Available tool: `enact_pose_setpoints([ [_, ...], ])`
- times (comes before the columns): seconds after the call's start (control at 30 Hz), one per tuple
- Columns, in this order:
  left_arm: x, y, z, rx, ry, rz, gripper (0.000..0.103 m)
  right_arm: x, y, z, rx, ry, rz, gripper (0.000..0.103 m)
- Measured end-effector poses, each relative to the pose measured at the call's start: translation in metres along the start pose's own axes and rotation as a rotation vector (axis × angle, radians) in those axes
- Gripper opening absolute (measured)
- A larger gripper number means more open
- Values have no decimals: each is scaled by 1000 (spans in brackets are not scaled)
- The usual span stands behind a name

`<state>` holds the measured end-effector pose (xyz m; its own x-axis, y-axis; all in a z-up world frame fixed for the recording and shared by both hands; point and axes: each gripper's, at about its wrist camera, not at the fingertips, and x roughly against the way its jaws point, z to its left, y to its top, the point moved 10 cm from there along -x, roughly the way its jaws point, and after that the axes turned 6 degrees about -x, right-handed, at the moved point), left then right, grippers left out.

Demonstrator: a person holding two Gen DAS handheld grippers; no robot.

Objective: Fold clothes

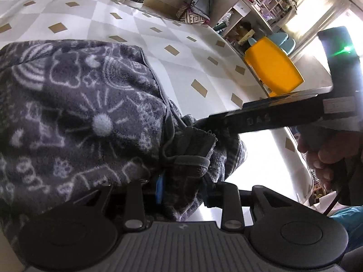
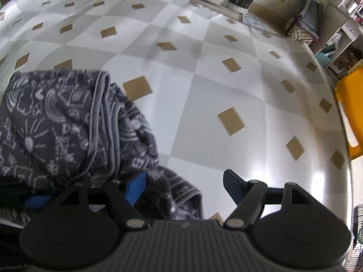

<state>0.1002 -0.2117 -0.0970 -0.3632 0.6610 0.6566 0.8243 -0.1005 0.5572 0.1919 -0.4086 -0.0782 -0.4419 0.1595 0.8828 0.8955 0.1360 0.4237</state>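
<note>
A dark grey fleece garment [image 1: 79, 113] with white doodle prints lies folded in thick layers on the checkered tablecloth [image 1: 181, 52]. My left gripper [image 1: 185, 190] is shut on the garment's near right corner; fleece fills the gap beside its blue pad [image 1: 160, 188]. In the right wrist view the same garment [image 2: 68, 124] sits at the left, its grey-trimmed edges stacked. My right gripper [image 2: 185, 187] stands open, a loose fold of the fleece lying between its fingers. Seen from the left wrist, the right gripper [image 1: 211, 124] touches the garment's right edge, held by a hand [image 1: 322, 156].
The tablecloth [image 2: 226, 79] stretches far and right of the garment. Off the table's right edge stand a yellow plastic seat [image 1: 274, 68] and cluttered shelves [image 1: 261, 0]. A grey bag [image 1: 199, 0] sits beyond the far edge.
</note>
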Motion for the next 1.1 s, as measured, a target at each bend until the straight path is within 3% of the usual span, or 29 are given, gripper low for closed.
enact_pose_setpoints([
  [0.1, -4, 1, -6, -48, 34, 14, 30, 6, 8, 0, -21, 12, -31, 72],
  [0.23, -6, 2, -15, -98, 60, 21, 37, 5, 8, 16, -55, 144, -8, 72],
  [0.37, -10, 10, -20, -84, 68, 12, 41, 3, 3, 37, -66, 292, 35, 73],
  [0.6, 2, 15, -40, -76, -13, 5, 46, -15, -12, 36, -8, 175, 84, 74],
  [0.67, 11, 11, -37, -60, -8, -2, 51, -15, -13, 33, -25, 172, 82, 75],
  [0.97, 30, -3, 0, 45, 13, -26, 51, -26, -22, 25, -32, 110, 78, 77],
  [1.1, 33, -9, 18, 93, 22, -28, 51, -39, -29, 23, -102, 130, 97, 79],
])
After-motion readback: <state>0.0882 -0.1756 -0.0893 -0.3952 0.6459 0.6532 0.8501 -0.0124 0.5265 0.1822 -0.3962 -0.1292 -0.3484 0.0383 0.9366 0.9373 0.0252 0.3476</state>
